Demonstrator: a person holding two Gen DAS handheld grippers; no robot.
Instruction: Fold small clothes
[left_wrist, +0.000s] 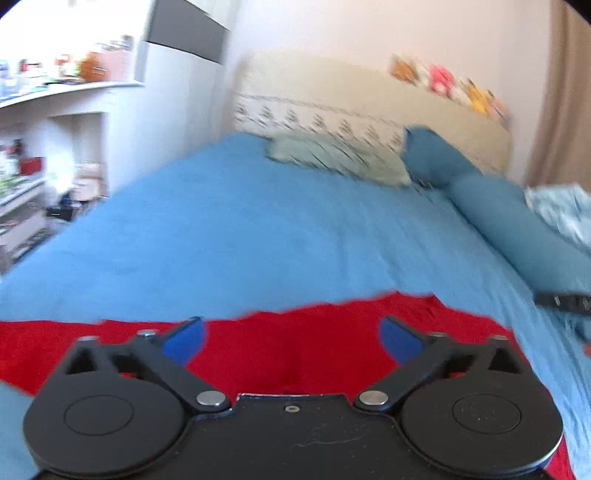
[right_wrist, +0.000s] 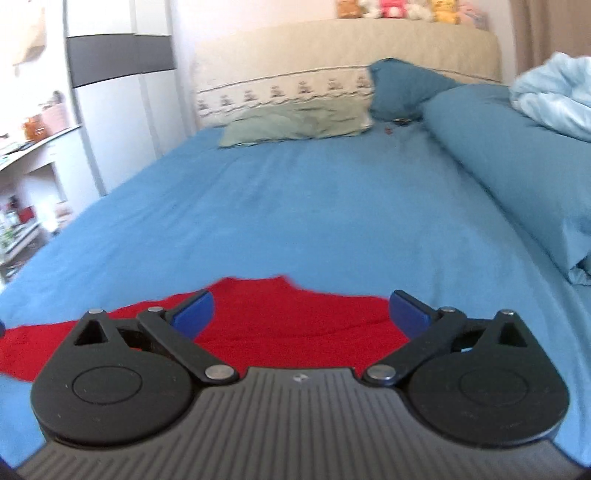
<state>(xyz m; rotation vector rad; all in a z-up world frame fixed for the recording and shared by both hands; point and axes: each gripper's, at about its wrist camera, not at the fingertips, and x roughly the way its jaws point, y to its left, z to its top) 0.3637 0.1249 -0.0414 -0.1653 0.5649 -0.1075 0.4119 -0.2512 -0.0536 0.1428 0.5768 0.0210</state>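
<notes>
A red garment (left_wrist: 295, 343) lies flat on the blue bedsheet (left_wrist: 240, 229), near the bed's front edge. My left gripper (left_wrist: 291, 338) is open and empty, its blue fingertips (left_wrist: 184, 339) spread wide just above the red cloth. The right gripper's black edge (left_wrist: 561, 301) shows at the far right of the left wrist view. In the right wrist view the same red garment (right_wrist: 295, 321) lies under my right gripper (right_wrist: 301, 314), which is open and empty, with its blue pads (right_wrist: 406, 314) over the cloth's far edge on the sheet (right_wrist: 295, 206).
A green pillow (right_wrist: 295, 122) and a blue pillow (right_wrist: 406, 88) lie at the beige headboard (right_wrist: 332, 48). A long blue bolster (right_wrist: 517, 158) and a pale crumpled blanket (right_wrist: 554, 96) lie on the right. Shelves and a wardrobe (right_wrist: 122, 92) stand to the left. Plush toys (right_wrist: 406, 9) sit on the headboard.
</notes>
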